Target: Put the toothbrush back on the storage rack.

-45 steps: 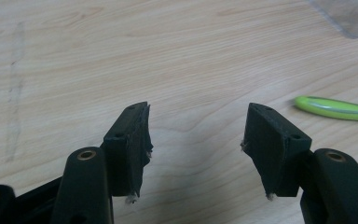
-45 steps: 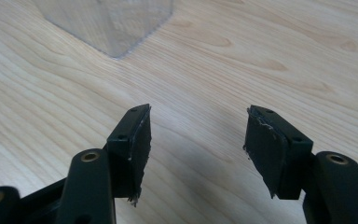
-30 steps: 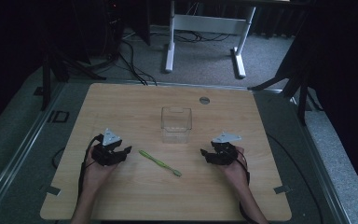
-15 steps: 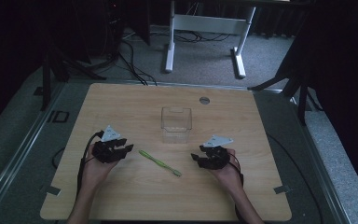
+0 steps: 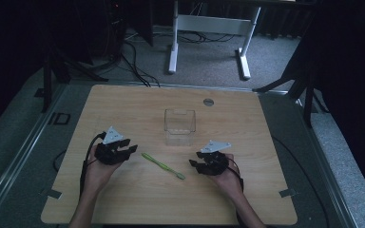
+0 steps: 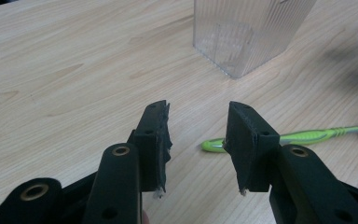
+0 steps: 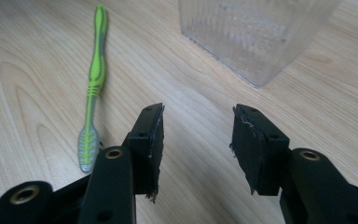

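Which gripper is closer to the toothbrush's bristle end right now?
Right. The right gripper sits just beside the bristle end of the toothbrush; the left gripper is near the handle tip instead, both open.

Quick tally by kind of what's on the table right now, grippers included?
Toothbrush, green: 1
Clear container: 1
Grippers: 2, the left gripper and the right gripper, both empty
Total: 4

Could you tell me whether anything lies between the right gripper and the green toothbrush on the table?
Nothing visible does: bare wood separates the right gripper from the toothbrush bristle end. The clear container stands farther back, off that path.
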A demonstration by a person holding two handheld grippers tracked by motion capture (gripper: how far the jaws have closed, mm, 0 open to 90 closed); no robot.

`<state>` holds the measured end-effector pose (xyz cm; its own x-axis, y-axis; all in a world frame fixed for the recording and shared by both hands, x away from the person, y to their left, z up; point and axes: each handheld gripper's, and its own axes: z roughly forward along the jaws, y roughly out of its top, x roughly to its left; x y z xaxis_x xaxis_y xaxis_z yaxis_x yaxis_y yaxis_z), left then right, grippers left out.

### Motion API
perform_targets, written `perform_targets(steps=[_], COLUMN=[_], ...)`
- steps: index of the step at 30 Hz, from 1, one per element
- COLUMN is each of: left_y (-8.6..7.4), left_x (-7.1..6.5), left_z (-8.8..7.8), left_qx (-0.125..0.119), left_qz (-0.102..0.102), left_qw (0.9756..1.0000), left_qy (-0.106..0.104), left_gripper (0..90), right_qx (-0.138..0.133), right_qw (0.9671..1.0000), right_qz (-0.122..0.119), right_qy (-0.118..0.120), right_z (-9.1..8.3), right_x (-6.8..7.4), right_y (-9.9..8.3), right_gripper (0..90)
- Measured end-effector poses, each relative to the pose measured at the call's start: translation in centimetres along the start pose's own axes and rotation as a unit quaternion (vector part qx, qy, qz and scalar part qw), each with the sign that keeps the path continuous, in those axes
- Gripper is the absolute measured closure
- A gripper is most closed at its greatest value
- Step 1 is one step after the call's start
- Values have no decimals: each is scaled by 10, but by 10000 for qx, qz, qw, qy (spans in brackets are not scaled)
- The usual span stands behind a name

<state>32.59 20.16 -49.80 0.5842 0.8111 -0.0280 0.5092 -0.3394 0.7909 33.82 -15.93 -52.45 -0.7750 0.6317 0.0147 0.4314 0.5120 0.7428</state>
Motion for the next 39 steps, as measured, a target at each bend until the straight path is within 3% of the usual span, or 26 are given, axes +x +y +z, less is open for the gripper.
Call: perform_targets(steps=[8, 13, 29, 39], left_y=[0, -1, -4, -4], left_x=[1, 4, 3, 4], left_z=[2, 1, 2, 0], left_qx=[52, 86, 214, 174], left_qz=[76, 123, 72, 55], left_qw=[9999, 9996, 9994, 9995], left_qy=[-76, -249, -273, -276], left_gripper=[577, 611, 607, 606], right_qx=[-1, 29, 202, 325], right_qw=[9997, 9994, 9962, 9946], right_qz=[-127, -214, -553, -691], right_qy=[208, 288, 649, 698], right_z=[6, 9, 26, 36], right_x=[15, 21, 46, 53], right_y=[5, 9, 13, 10], right_gripper=[535, 553, 640, 685])
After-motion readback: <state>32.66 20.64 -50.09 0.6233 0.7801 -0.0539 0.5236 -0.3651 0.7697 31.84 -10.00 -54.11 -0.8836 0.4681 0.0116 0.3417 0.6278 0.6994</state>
